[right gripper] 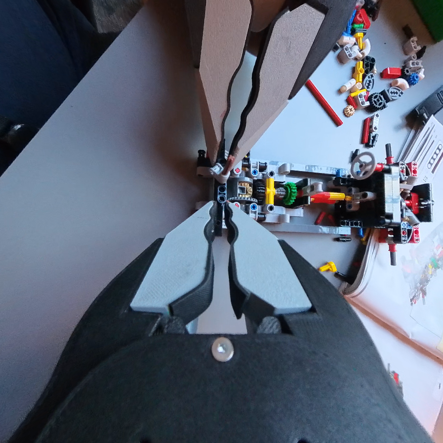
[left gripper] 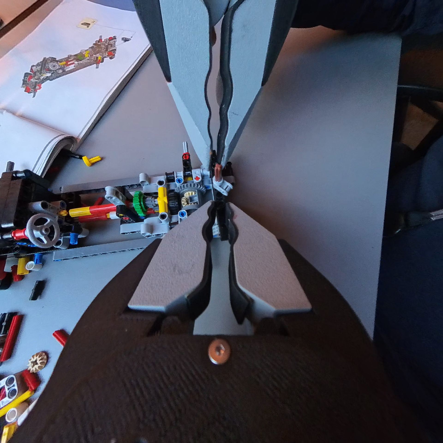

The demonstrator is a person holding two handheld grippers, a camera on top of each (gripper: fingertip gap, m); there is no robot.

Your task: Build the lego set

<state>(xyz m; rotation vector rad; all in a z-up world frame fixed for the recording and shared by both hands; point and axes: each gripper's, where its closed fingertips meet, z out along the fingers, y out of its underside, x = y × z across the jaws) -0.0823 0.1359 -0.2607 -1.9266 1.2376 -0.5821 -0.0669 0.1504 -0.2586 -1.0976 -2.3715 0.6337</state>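
Finding: the left gripper [left gripper: 219, 206] is closed on the near end of a black beam [left gripper: 222, 226] that runs across the end of a toy car frame [left gripper: 153, 199]. Both pads sit against the beam's sides.

The right gripper [right gripper: 221, 206] comes in from the opposite side and is closed on the beam's other end. One pad lies flat on the beam. A thin pale sliver shows at the other pad, so that hold looks the less sure of the two.

Between the two pairs of fingertips a brown rod [left gripper: 217, 171] stands in a light grey connector [left gripper: 224, 185] on the beam, just beside the right gripper's tips.

The frame lies on the grey table [left gripper: 311, 167], with this end near the table edge. An open booklet [left gripper: 72, 72] and loose parts [right gripper: 359, 79] lie well apart.

Risks, as judged:
- Uneven pull from the two sides could twist the beam off the frame.
- A small sideways move could knock the rod or turn its connector.
- A weak right-hand hold could slip along the smooth beam.
- A push outward could slide the frame toward the edge.
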